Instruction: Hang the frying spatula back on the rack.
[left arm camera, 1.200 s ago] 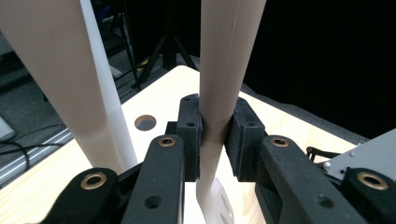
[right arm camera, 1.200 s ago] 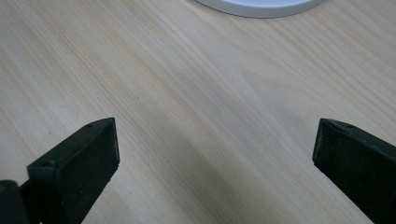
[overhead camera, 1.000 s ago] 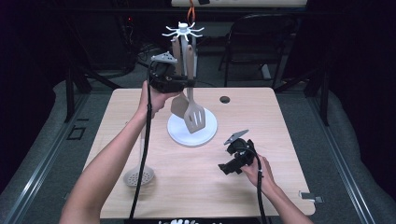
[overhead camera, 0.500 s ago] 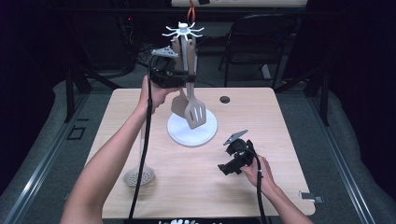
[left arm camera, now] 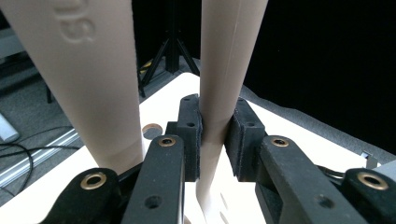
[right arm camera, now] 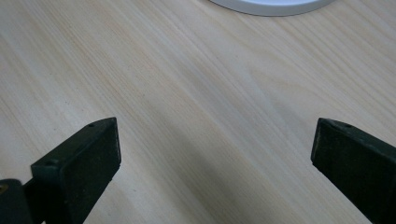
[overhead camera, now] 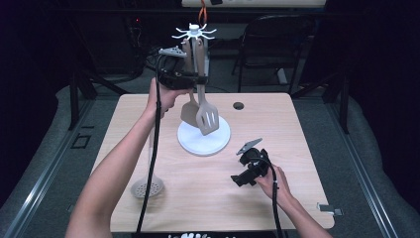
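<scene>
Your left gripper (overhead camera: 200, 79) is raised above the far side of the pale wooden table (overhead camera: 148, 114), its black pads (left arm camera: 243, 135) pinching the handle of the beige plastic slotted spatula (overhead camera: 207, 119). That spatula hangs upright from the white spoked utensil rack (overhead camera: 194, 33), its slotted blade just over the rack's round white base (overhead camera: 218, 141). A second beige spatula with a solid blade (overhead camera: 189, 111) hangs just beside it on the left. Your right gripper (overhead camera: 242, 166) rests low over the table near its right front, well apart from the rack, jaws spread wide with only bare wood between them. A beige perforated skimmer (overhead camera: 147, 187) lies flat near the table's left front.
</scene>
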`<state>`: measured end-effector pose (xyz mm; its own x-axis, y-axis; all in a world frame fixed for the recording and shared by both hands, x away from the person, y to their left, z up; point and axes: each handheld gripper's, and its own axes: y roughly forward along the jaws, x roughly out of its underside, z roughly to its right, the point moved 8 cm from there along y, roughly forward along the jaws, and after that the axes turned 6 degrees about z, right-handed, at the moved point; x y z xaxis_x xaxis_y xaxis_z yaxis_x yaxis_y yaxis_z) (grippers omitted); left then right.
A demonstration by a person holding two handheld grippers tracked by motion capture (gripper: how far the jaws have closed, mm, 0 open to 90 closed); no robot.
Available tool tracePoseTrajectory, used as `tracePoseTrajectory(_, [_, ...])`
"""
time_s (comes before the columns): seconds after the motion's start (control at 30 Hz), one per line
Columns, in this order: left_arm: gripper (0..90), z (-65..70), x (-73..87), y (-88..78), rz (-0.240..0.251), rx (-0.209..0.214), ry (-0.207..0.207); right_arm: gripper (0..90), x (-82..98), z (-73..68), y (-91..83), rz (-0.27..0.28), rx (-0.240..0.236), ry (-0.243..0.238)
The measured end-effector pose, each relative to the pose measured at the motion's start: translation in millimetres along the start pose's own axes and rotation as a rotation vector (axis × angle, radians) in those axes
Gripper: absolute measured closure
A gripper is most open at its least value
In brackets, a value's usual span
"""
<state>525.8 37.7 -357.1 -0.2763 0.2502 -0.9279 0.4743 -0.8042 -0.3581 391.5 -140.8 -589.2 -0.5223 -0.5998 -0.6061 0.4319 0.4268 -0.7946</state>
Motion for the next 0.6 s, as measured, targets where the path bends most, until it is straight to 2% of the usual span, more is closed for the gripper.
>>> tracePoseTrajectory(0.27, [77.0, -5.9, 1.9, 2.8, 0.000, -0.016, -0.017, 1.4, 0.8, 0.3, 0.8, -0.006, 0.002, 0.001])
tracePoseTrajectory(0.4, [76.9, -7.3, 2.5, 2.6, -0.005, -0.025, -0.012, 1.5, 1.0, 0.4, 0.8, -0.008, 0.002, 0.001])
tracePoseTrajectory(0.53, [76.8, -9.8, 3.2, 2.7, -0.002, -0.054, -0.010, 1.9, 1.6, -0.8, 1.9, -0.012, -0.002, 0.003])
tracePoseTrajectory(0.57, [76.7, -10.3, 3.4, 3.0, 0.000, -0.059, -0.011, 2.1, 2.8, 0.2, 0.8, -0.030, 0.003, -0.008])
tracePoseTrajectory(0.6, [76.7, -10.5, 3.9, 2.9, 0.000, -0.062, -0.012, 2.1, 2.5, 0.2, 1.3, -0.027, 0.003, -0.011])
